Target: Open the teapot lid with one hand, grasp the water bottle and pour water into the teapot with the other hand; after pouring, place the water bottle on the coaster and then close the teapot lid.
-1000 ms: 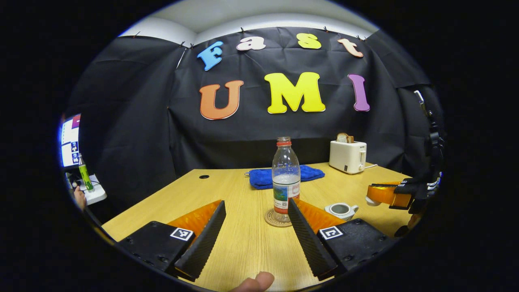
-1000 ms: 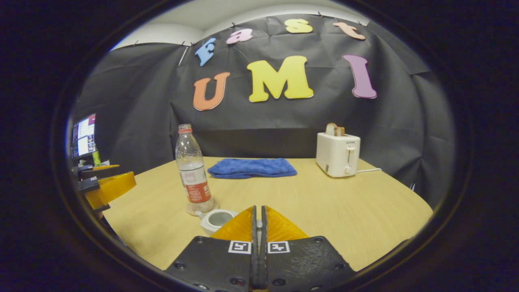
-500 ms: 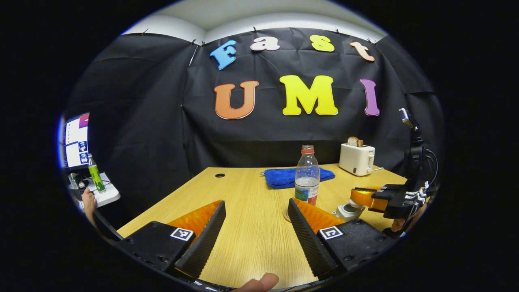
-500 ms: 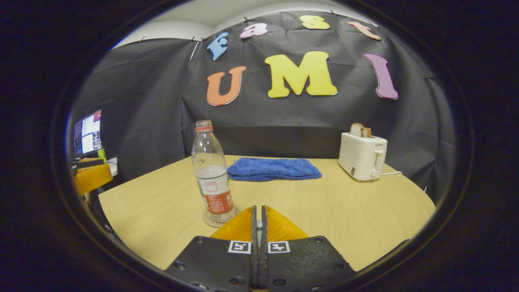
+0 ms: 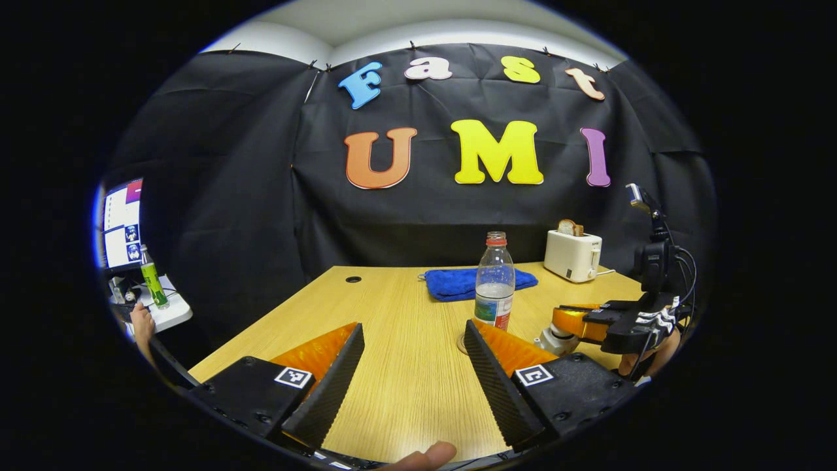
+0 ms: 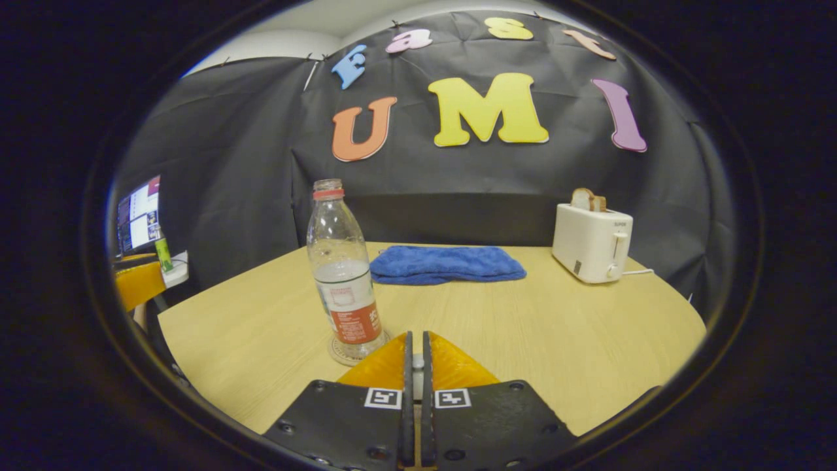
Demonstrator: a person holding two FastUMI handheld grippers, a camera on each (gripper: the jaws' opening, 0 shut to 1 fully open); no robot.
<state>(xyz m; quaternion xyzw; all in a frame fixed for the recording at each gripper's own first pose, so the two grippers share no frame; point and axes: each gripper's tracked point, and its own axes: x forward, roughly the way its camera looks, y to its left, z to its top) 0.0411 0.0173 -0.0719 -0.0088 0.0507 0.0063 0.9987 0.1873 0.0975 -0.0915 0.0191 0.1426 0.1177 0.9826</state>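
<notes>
A light wooden desk (image 6: 523, 340) stands before black cloth. At far left a monitor (image 5: 122, 222) glows beside a small green bottle (image 5: 151, 277); its screen is left unread.

The left hand-held gripper (image 5: 410, 366) hangs over the near desk edge, fingers spread wide and holding nothing.

The water bottle (image 6: 342, 275) stands upright on the round coaster (image 6: 346, 353), part full; its red and white label is too small to read. Behind lies a folded blue towel (image 6: 447, 264).

In the left gripper view the right hand-held gripper (image 5: 567, 322) sits over the white teapot (image 5: 550, 340), fingers nearly together on something small and pale, seemingly the lid knob (image 6: 417, 361).

At right, a white toaster (image 6: 592, 242) holds bread; its small front lettering is illegible.
</notes>
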